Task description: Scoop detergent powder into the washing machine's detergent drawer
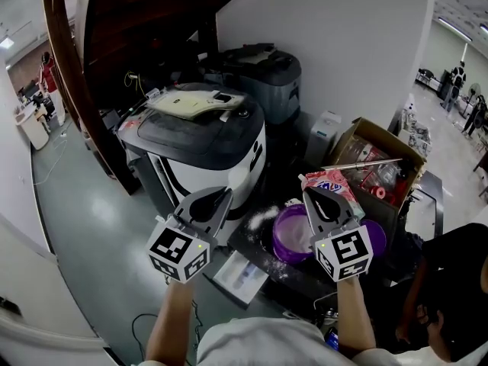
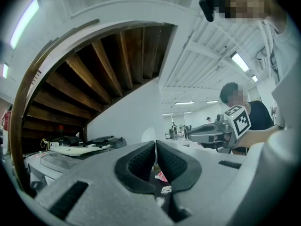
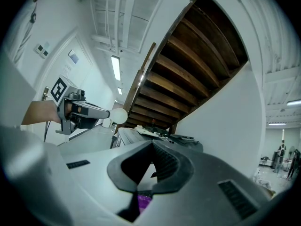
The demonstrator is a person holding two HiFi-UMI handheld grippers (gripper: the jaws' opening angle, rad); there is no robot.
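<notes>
The washing machine (image 1: 210, 147) is showing a white body under a dark grey lid. The bowl (image 1: 290, 239) is shining purple, and white powder (image 1: 263, 217) is spotting the black table (image 1: 245, 240) near its left edge. The bag (image 1: 332, 178) is showing pink and red with a blue and white mark. The box (image 1: 364, 137) is looking brown. The left gripper (image 1: 226, 193) and the right gripper (image 1: 309, 191) are showing grey shells, black pads, and cubes with black and white square markers. The stairs (image 2: 94, 79) are looking dark brown.
</notes>
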